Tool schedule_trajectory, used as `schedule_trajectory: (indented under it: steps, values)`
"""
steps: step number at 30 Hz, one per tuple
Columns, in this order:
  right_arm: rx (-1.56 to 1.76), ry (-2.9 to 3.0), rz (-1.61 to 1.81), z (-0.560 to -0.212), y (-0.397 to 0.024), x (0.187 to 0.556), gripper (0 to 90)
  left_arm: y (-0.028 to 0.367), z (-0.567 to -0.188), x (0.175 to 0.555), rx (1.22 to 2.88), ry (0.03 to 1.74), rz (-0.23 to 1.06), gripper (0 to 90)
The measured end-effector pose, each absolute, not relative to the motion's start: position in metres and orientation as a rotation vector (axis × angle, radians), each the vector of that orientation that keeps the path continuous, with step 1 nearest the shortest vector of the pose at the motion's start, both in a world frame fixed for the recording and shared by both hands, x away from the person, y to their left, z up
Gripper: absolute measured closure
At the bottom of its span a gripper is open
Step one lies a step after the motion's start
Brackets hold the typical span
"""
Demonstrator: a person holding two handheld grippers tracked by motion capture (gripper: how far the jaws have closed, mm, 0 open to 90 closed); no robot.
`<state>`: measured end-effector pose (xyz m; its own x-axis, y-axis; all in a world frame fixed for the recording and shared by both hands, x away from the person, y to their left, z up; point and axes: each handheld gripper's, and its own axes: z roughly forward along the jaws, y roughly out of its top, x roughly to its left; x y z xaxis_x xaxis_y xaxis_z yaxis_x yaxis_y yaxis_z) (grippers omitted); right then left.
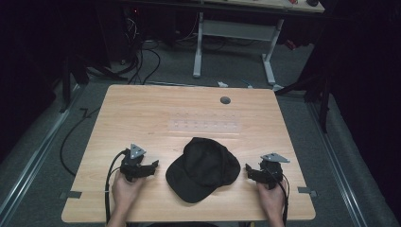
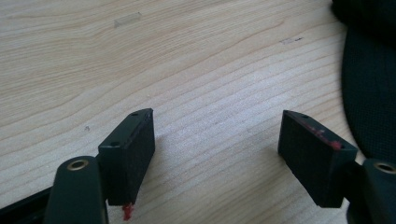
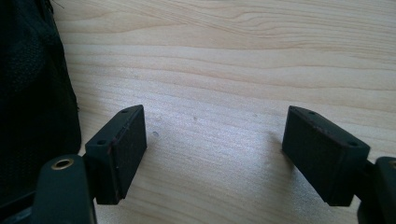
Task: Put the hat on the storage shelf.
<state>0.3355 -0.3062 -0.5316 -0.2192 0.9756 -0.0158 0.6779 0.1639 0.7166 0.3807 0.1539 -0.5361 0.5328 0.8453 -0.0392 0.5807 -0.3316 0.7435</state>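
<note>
A: Where did you have the soft black fabric baseball cap (image 1: pixel 203 169) at that moment?

B: It lay in the lower middle of the high view, flat on the light wooden rectangular table (image 1: pixel 189 111), crown toward the upper part of the frame and brim toward the lower left. Nothing was holding it.

A: And your left gripper (image 1: pixel 150 169)?

B: You held it just left of the cap, low over the wood, its tips pointing right toward the brim. Its jaws were spread wide with bare tabletop between them. In the left gripper view the gripper (image 2: pixel 217 154) had the cap (image 2: pixel 371 93) at the right edge of the frame, close to the right-hand jaw; whether they touched, I could not tell.

A: The right gripper (image 1: pixel 249 173)?

B: You had it at the cap's right side, in the lower right of the high view, tips pointing left at the crown. It was also spread wide and pinching nothing. In the right gripper view the gripper (image 3: pixel 215 154) showed wood grain between its pads, and the cap (image 3: pixel 32 93) filled the left edge, just beside the left-hand jaw.

A: Your hands?

B: Both came in from the bottom edge, one on each gripper, well apart with the cap between them.
</note>
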Motion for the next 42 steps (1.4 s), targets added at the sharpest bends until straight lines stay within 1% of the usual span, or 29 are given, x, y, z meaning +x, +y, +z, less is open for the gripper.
schedule_trajectory:
  steps: [10, 16, 31, 33, 36, 37, 39, 42]
  values:
    - [1.563, 1.964, 0.815, -0.5316, -0.3062, 0.3355, 22.0, 0.1547, -0.5361, 0.3808, 2.040, 1.156, 0.463, 27.6]
    - [1.554, 1.979, 0.811, -0.5317, -0.3053, 0.3356, 19.4, 0.1534, -0.5362, 0.3804, 2.049, 1.154, 0.476, 27.6]
    - [1.556, 1.979, 0.814, -0.5316, -0.3055, 0.3358, 19.6, 0.1529, -0.5361, 0.3804, 2.054, 1.152, 0.482, 27.6]
    - [1.558, 1.978, 0.818, -0.5315, -0.3058, 0.3358, 20.6, 0.1527, -0.5362, 0.3802, 2.053, 1.154, 0.482, 27.6]
    - [1.572, 1.954, 0.815, -0.5311, -0.3063, 0.3345, 25.9, 0.1528, -0.5362, 0.3803, 2.052, 1.154, 0.480, 27.5]
    - [1.572, 1.954, 0.815, -0.5311, -0.3063, 0.3345, 25.9, 0.1528, -0.5362, 0.3803, 2.052, 1.154, 0.480, 27.5]
    - [1.585, 1.947, 0.818, -0.5298, -0.3077, 0.3334, 29.8, 0.1529, -0.5362, 0.3803, 2.052, 1.154, 0.480, 27.5]
    - [1.602, 1.936, 0.863, -0.5250, -0.3107, 0.3280, 33.0, 0.1527, -0.5361, 0.3802, 2.053, 1.154, 0.481, 27.5]
